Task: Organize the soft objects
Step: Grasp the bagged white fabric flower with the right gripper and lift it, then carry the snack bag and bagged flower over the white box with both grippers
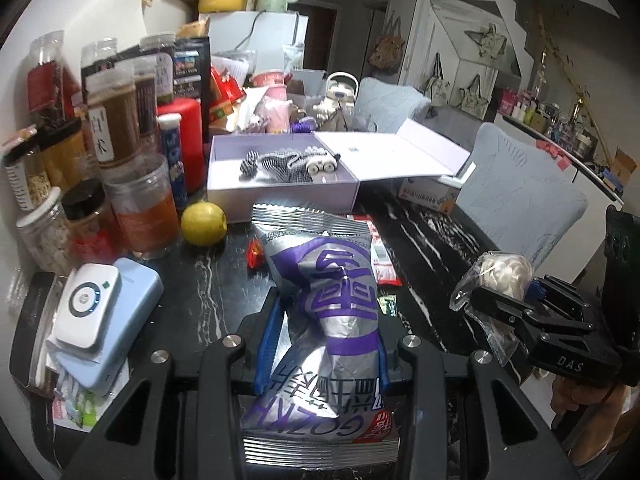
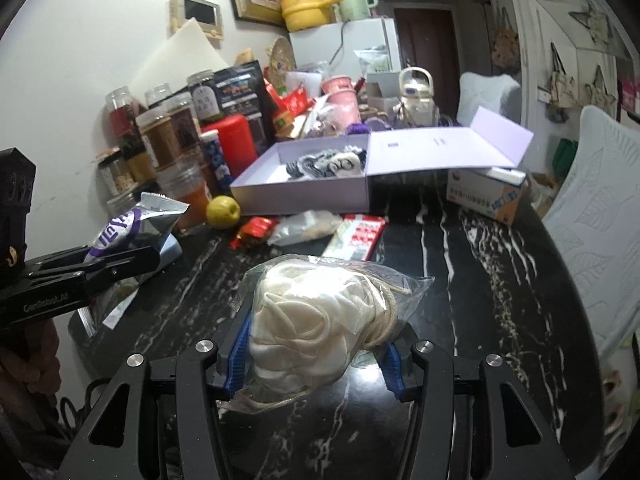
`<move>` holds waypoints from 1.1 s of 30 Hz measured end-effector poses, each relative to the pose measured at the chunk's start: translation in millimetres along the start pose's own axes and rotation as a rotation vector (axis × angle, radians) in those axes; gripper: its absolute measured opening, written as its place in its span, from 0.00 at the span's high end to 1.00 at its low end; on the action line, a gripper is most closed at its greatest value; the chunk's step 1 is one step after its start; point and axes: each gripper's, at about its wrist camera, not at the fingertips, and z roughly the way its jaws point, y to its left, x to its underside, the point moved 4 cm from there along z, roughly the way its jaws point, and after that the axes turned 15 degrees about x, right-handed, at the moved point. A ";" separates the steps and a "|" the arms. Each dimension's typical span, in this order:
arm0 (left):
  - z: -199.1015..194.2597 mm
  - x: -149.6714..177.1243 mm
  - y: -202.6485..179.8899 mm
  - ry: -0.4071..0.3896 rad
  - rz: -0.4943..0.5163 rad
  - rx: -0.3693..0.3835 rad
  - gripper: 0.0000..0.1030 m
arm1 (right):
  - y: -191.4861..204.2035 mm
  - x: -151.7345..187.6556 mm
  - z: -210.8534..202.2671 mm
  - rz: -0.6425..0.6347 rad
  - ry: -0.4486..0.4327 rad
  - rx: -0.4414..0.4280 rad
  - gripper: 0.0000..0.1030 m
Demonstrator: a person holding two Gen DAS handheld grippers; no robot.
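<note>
Between left claw (image 1: 326, 344) pads: one snack bag (image 1: 320, 320). Between right claw (image 2: 314, 354) pads: one clear bag (image 2: 320, 316). Ahead of both: one box (image 1: 280, 196), one lemon (image 1: 203, 224), two chairs (image 1: 520, 196).

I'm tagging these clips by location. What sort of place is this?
Most likely a home dining or kitchen corner: a black marble table crowded with food jars, padded chairs pulled up, and a small white fridge carrying a yellow pot.
</note>
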 end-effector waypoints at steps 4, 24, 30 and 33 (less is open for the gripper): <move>-14.4 -8.8 -4.5 -0.033 0.009 -0.009 0.63 | 5.2 -10.4 -12.9 -0.004 -0.029 -0.029 0.48; -0.5 -119.0 8.3 -0.150 0.076 -0.001 0.63 | 5.6 -120.3 -4.4 -0.038 -0.177 -0.023 0.47; 28.7 -156.9 18.6 -0.172 0.090 0.028 0.63 | -1.6 -154.2 21.8 -0.024 -0.187 -0.020 0.47; 45.9 -170.6 24.8 -0.171 0.097 0.023 0.63 | -3.6 -170.3 38.8 -0.018 -0.187 -0.009 0.47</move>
